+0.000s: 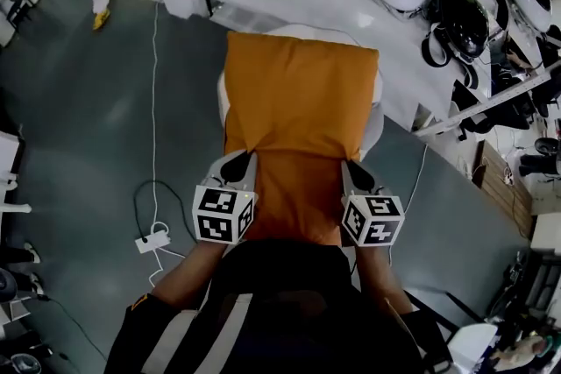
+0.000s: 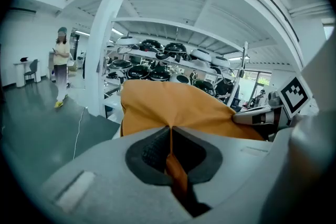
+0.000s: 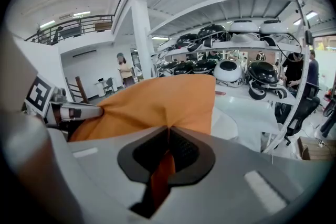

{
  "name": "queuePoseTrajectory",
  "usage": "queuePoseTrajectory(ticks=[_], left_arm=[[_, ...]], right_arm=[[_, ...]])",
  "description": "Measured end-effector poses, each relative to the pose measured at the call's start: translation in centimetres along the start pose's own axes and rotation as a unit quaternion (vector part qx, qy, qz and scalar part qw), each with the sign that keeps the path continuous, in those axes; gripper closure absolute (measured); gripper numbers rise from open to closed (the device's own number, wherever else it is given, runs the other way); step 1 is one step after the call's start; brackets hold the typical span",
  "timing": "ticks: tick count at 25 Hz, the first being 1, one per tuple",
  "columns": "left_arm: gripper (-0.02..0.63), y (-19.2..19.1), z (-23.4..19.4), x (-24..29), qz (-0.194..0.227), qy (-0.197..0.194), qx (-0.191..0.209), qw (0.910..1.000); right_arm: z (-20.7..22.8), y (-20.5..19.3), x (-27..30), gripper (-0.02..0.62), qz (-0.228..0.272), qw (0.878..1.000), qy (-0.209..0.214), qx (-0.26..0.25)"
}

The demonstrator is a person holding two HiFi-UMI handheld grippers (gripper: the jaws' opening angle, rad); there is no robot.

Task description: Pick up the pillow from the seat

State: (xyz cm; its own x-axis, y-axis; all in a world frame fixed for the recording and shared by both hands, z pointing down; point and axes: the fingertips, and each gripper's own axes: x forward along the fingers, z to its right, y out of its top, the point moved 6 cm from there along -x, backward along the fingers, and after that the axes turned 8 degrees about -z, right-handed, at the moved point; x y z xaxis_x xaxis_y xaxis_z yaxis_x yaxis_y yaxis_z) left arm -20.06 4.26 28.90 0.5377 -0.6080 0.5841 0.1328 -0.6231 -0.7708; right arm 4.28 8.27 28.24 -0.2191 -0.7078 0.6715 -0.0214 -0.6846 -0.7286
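Pillow (image 1: 298,123), orange, spans between your two grippers over the white seat (image 1: 377,131), near edge towards your chest. Left gripper (image 2: 170,139) is clamped on the near-left corner and right gripper (image 3: 168,140) on the near-right (fabric pinched flat between both sets of pads). Grasp done. Whether the far end rests on the seat, you can't tell. Left: lift it fully clear.

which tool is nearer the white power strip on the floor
The left tool, shut on the orange pillow's left edge; the power strip lies on the floor that side, the right tool grips the opposite edge.
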Motion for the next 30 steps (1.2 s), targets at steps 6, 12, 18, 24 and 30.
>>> queuePoseTrajectory(ticks=[6,12,18,24,30], left_arm=[[0.6,1.2,3.2,-1.4,0.029,-0.007,0.015,0.9995],[0.6,2.3,6.9,-1.5,0.045,-0.011,0.023,0.9987],[0.6,2.3,9.8,-1.4,0.056,-0.014,0.041,0.9975],[0.6,2.9,10.9,-0.5,0.054,-0.018,0.051,0.9971],[0.6,3.1,11.1,0.1,0.051,-0.023,0.055,0.9969]], right_arm=[[1.2,0.6,-3.8,0.583,0.038,0.999,-0.004,-0.004],[3.8,0.9,-7.2,0.581,0.069,0.998,-0.011,-0.001],[5.6,-0.3,-9.6,0.583,0.083,0.996,-0.021,0.008],[6.8,-0.3,-10.2,0.583,0.086,0.996,-0.032,0.007],[7.3,-0.2,-10.2,0.583,0.089,0.995,-0.037,0.007]])
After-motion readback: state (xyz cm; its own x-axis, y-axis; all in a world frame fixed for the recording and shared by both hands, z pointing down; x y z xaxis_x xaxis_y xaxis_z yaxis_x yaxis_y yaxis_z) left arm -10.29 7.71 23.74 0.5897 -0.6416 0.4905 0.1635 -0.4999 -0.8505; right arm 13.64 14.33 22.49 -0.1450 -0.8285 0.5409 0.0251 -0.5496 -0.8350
